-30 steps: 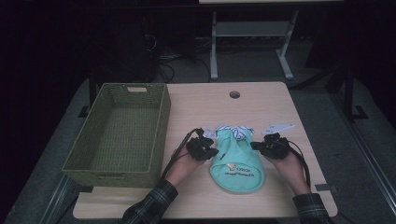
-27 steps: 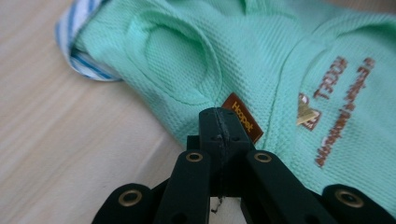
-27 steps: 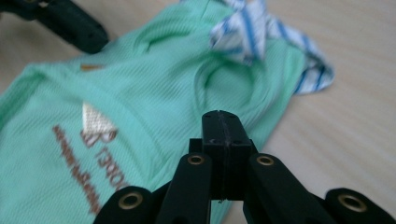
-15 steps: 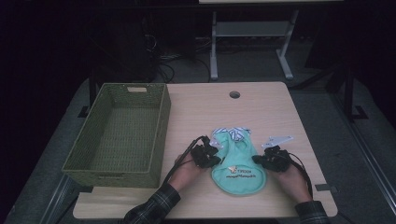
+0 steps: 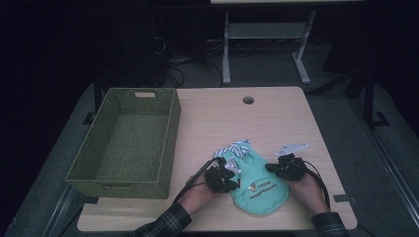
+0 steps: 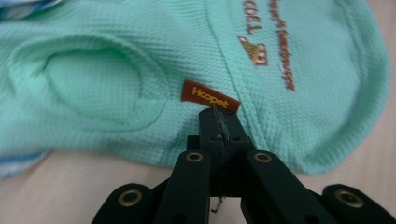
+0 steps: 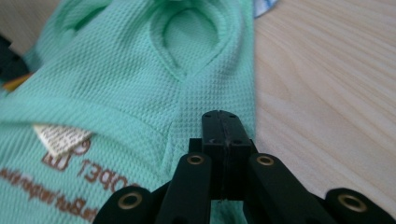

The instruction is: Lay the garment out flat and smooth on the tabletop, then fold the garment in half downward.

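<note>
**Pinching a mint-green garment at both sides**

Working at the near edge of the pale wooden table, we are holding 2 grippers against a small mint-green waffle-knit pet garment with brown lettering printed on it. It is lying flat on the tabletop between our hands, its rounded hem pointing toward us and a striped blue-and-white piece of cloth peeking out at its far end.

We are keeping the left gripper at the garment's left edge, its jaws pressed fully together on the fabric just below a small brown woven label. In the high view this gripper is sitting at the cloth's left side, with a plaid sleeve trailing behind the hand.

We are keeping the right gripper at the opposite side, its jaws likewise shut tight, with the green knit bunched under their tips beside an armhole. From above it is touching the garment's right edge.

To the left, well apart, a rectangular olive-green woven basket is standing on the table.
</note>
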The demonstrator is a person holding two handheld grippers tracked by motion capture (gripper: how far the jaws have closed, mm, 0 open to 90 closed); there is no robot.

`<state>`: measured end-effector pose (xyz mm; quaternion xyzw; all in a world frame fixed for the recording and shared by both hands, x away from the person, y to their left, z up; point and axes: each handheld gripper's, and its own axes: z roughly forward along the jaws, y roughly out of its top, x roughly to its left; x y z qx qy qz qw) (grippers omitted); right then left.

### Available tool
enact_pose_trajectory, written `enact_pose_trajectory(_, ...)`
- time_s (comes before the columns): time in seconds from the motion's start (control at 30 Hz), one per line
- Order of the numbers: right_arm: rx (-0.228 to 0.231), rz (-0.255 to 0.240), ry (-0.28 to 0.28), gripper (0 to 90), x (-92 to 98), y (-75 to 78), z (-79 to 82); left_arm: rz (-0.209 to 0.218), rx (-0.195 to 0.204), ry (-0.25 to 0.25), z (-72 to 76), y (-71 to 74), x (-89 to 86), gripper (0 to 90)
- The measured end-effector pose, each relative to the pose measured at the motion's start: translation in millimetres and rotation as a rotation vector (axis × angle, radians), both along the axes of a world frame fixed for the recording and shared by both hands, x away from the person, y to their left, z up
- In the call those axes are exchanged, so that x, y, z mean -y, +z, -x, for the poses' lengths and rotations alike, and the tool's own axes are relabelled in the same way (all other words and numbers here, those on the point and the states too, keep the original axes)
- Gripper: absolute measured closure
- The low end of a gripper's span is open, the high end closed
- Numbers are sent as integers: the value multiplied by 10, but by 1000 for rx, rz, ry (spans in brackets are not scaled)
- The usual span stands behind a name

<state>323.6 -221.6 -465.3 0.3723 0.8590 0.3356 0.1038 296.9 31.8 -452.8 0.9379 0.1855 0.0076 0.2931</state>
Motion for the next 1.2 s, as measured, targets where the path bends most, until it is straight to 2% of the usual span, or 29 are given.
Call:
enact_pose_trajectory(0.07, 1, 3, 2, 894, -2, 1, 4, 2, 2, -5, 16, 7, 19, 891)
enact_pose_trajectory(0.17, 8, 10, 4, 894, -7, 1, 9, 30, 4, 22, -7, 40, -7, 874)
enact_pose_trajectory(0.33, 9, 7, 9, 893, 0, -2, 7, 37, 32, 90, -122, 142, -132, 795)
enact_pose_trajectory(0.5, 8, -1, 9, 894, 6, -7, 5, 53, 70, 180, -266, 243, -275, 699)
enact_pose_trajectory(0.53, 8, -1, 9, 894, 6, -7, 5, 53, 70, 180, -266, 243, -275, 675)
enact_pose_trajectory(0.57, 7, -3, 8, 893, 6, -8, 5, 62, 82, 220, -334, 264, -332, 648)
enact_pose_trajectory(0.67, 5, -2, 8, 893, 8, -6, 5, 77, 79, 290, -451, 252, -409, 613)
enact_pose_trajectory(0.77, 5, -2, 8, 893, 7, -6, 4, 77, 78, 332, -546, 227, -459, 581)
enact_pose_trajectory(0.87, 3, -5, 8, 893, 10, -8, 3, 78, 94, 371, -647, 209, -498, 546)
enact_pose_trajectory(0.97, 6, -3, 7, 893, 7, -7, 5, 75, 81, 398, -734, 157, -512, 504)
enact_pose_trajectory(1.2, 6, -4, 8, 893, 9, -8, 5, 46, 13, 383, -842, -42, -488, 466)
